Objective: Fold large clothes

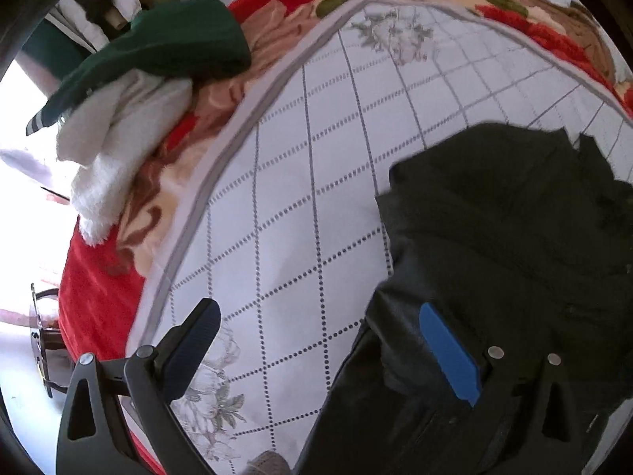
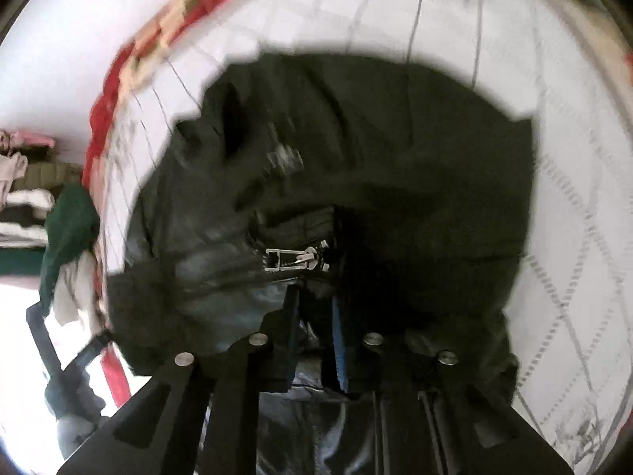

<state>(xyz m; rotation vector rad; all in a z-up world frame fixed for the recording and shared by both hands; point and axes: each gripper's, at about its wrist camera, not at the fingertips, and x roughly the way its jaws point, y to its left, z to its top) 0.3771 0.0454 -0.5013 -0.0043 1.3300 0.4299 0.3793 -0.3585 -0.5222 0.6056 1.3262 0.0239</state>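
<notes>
The white quilted bedspread with grey grid lines (image 1: 300, 206) offers a broad bare stretch between the black zippered jacket (image 1: 506, 237) and the grey border band of the spread — open passage across it. Along the far edge, on the red floral blanket (image 1: 99, 308), a heap of dark green knitwear (image 1: 170, 43) over white fleecy cloth (image 1: 118, 146) blocks that side. In the right wrist view the jacket fills the centre, bunched, its metal zipper pull (image 2: 292, 259) just ahead of the fingertips — bare bedspread (image 2: 573, 206) remains to the right of it.
</notes>
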